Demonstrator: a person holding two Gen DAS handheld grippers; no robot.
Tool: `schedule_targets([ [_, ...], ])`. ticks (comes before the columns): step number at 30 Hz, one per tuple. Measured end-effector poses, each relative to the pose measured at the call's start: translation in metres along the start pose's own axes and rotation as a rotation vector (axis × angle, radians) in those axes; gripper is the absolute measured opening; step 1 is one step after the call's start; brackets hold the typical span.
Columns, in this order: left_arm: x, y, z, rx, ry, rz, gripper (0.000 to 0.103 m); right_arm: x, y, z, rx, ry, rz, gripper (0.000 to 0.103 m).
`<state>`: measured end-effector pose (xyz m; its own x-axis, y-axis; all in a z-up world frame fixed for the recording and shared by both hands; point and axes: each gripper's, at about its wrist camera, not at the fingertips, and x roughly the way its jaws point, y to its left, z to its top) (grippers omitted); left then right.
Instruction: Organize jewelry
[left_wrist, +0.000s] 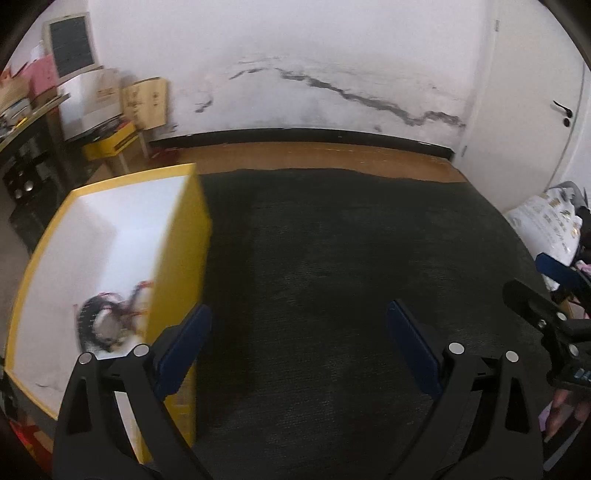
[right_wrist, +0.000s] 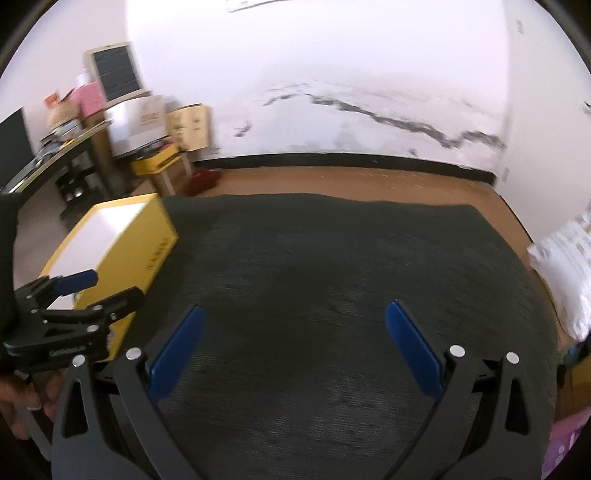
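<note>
A yellow box (left_wrist: 184, 236) with a white inside stands at the left edge of a dark mat (left_wrist: 332, 277). A tangle of dark and red jewelry (left_wrist: 107, 321) lies in it near the front wall. My left gripper (left_wrist: 299, 325) is open over the mat just right of the box, nothing between its blue pads. In the right wrist view my right gripper (right_wrist: 293, 328) is open too, above the bare mat (right_wrist: 332, 266). The box (right_wrist: 122, 240) sits to its left, and the left gripper (right_wrist: 92, 288) hangs beside the box, held by a hand.
A white wall with a dark crack (left_wrist: 351, 92) rises behind a strip of wooden floor (left_wrist: 314, 155). Cardboard boxes (left_wrist: 144, 103) and a cluttered shelf (left_wrist: 29, 122) stand at the far left. A white printed bag (left_wrist: 546, 221) lies off the mat's right edge.
</note>
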<state>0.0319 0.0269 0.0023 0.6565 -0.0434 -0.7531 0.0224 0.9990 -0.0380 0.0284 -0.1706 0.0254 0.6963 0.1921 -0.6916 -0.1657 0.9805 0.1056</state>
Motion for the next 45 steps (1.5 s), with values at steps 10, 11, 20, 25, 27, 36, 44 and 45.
schedule_targets([
  [10,0.018,-0.073,0.001,0.087,-0.018,-0.068,0.093,0.004,-0.072,-0.017,0.071,0.025,-0.082,0.095],
  [11,0.020,-0.077,0.000,0.091,-0.015,-0.068,0.093,0.006,-0.076,-0.018,0.075,0.033,-0.085,0.095],
  [20,0.040,-0.084,0.003,0.102,0.004,-0.059,0.093,0.016,-0.087,-0.015,0.086,0.043,-0.060,0.095],
  [25,0.044,-0.081,0.004,0.096,0.003,-0.051,0.093,0.020,-0.083,-0.015,0.073,0.053,-0.056,0.095],
  [27,0.046,-0.079,0.003,0.094,0.002,-0.050,0.093,0.022,-0.082,-0.015,0.069,0.057,-0.055,0.095],
  [36,0.049,-0.072,0.004,0.090,0.007,-0.042,0.093,0.028,-0.079,-0.014,0.073,0.072,-0.054,0.095],
  [44,0.049,-0.068,0.004,0.085,0.005,-0.034,0.093,0.031,-0.072,-0.014,0.062,0.074,-0.046,0.095],
  [45,0.049,-0.068,0.004,0.085,0.006,-0.035,0.093,0.031,-0.072,-0.014,0.062,0.074,-0.046,0.095],
])
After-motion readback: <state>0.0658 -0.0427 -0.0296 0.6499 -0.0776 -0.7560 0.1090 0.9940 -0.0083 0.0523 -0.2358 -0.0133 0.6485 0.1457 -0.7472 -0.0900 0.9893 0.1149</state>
